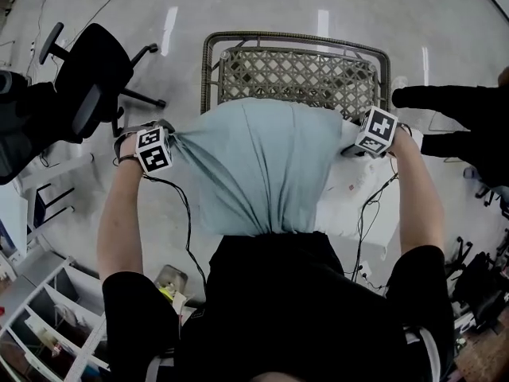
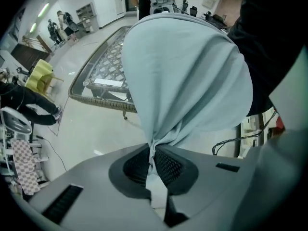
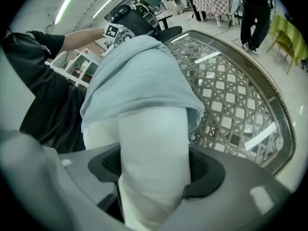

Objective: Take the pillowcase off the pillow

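Observation:
A light blue pillowcase (image 1: 254, 165) covers most of a white pillow (image 1: 354, 205), which I hold in the air before my chest. My left gripper (image 1: 176, 140) is shut on a bunched corner of the pillowcase (image 2: 187, 71) at the left end; the cloth is pinched between its pads (image 2: 153, 160). At the right end the bare white pillow (image 3: 154, 143) sticks out of the pillowcase (image 3: 139, 76). My right gripper (image 1: 350, 148) has its wide-set jaws around that end, and the pillow fills the gap and touches both pads (image 3: 154, 165).
A woven wicker table with a glass top (image 1: 298, 74) stands just beyond the pillow. A black office chair (image 1: 87, 70) is at the far left, white shelving (image 1: 48, 325) at the lower left. Another person's dark sleeve (image 1: 461, 106) reaches in at the right.

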`<action>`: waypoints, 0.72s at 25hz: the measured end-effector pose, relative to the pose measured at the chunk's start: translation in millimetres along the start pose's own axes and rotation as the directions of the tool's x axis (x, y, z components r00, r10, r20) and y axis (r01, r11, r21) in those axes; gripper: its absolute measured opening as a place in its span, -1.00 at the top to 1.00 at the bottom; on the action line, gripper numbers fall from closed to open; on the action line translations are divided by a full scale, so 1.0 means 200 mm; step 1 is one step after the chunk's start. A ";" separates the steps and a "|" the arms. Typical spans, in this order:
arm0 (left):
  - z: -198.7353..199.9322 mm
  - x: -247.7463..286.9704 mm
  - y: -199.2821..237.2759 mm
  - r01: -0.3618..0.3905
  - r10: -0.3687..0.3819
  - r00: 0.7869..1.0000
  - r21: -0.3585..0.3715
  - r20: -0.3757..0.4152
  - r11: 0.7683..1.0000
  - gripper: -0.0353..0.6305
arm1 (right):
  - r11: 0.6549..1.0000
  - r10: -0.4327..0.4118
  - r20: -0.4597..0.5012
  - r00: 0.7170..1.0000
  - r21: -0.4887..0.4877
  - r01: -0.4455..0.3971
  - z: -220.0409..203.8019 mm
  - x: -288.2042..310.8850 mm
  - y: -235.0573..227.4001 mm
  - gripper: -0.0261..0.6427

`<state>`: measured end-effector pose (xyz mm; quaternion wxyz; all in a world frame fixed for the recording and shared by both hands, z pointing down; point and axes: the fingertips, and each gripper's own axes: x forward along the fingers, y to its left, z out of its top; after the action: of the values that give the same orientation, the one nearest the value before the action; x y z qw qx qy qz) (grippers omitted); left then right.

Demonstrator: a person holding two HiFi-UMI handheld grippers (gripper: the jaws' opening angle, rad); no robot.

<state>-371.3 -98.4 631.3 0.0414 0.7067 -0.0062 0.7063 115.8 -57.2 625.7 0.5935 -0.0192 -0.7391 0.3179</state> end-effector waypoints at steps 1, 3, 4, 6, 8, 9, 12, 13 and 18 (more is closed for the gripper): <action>-0.05 0.00 -0.03 -0.003 0.003 1.000 -0.020 0.004 1.000 0.85 | 1.000 0.001 0.009 1.000 0.001 -0.001 0.00 0.00 0.01 -0.13; -0.14 -0.01 -0.08 -0.006 0.007 1.000 -0.060 0.010 0.998 0.85 | 1.000 0.007 0.026 1.000 0.004 -0.007 0.00 -0.02 0.03 -0.12; -0.17 -0.02 -0.11 -0.003 0.004 1.000 -0.080 0.014 0.997 0.85 | 1.000 0.008 0.033 0.999 0.006 -0.009 0.00 -0.02 0.03 -0.11; -0.22 -0.03 -0.15 0.002 0.000 1.000 -0.110 0.022 0.994 0.85 | 1.000 0.007 0.043 0.999 0.013 -0.007 -0.01 -0.02 0.03 -0.10; -0.24 -0.05 -0.17 0.000 0.005 0.999 -0.127 0.035 0.992 0.85 | 1.000 0.002 0.052 0.999 0.027 -0.004 -0.03 -0.03 0.02 -0.10; -0.24 -0.06 -0.18 -0.003 0.009 0.999 -0.134 0.043 0.991 0.85 | 0.999 0.003 0.056 0.998 0.035 -0.005 -0.05 -0.03 0.02 -0.10; -0.17 -0.07 -0.14 -0.016 0.022 0.999 -0.128 0.045 0.992 0.85 | 0.998 -0.004 0.028 1.000 0.056 0.002 -0.07 -0.02 0.00 -0.10; -0.13 -0.07 -0.11 -0.021 0.025 0.999 -0.111 0.037 0.994 0.85 | 0.998 -0.013 0.005 1.000 0.057 0.013 -0.07 -0.02 -0.01 -0.11; 0.15 -0.15 0.06 -0.040 0.057 0.986 -0.112 0.159 0.993 0.79 | 0.998 -0.054 -0.069 0.996 0.026 0.056 -0.05 -0.03 -0.02 -0.23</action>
<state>-342.5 -113.9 603.0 0.0619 0.7580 -0.0652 0.6461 128.4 -57.6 622.4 0.6270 -0.0014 -0.7143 0.3108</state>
